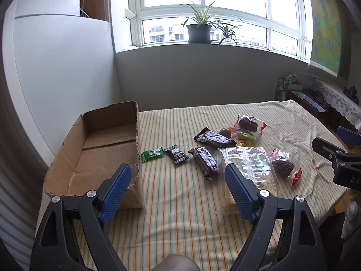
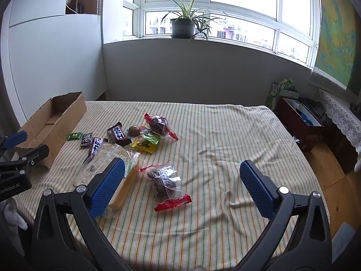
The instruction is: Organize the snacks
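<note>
Both grippers hover above the striped table, holding nothing. Left gripper has its fingers spread wide, right gripper likewise.

Snacks lie loose mid-table, at 3 o'clock of the cardboard box, which is empty as far as visible.

Risks, judged:
- The clear biscuit pack is slippery film and long; pinched at one end it likely sags or slides out.
- The near cake bag is puffy with loose film; pads may catch only film and drop it.
- The far snacks overlap at 12 o'clock of the biscuit pack; grabbing one may drag its neighbours.
- The kiwi-like round item could roll if nudged.
- The box wall nearest the snacks is torn and flimsy; a bump may shove the box.
- The cloth is wrinkled; a low pad could snag it.

Counts:
- dark chocolate bars: 2
- cake bags with red ends: 2, second one far
- green small packet: 1
- black small packet: 1
- biscuit pack: 1
- yellow packet: 1
- green wrapped item above it: 1, unclear
- box: 1
</note>
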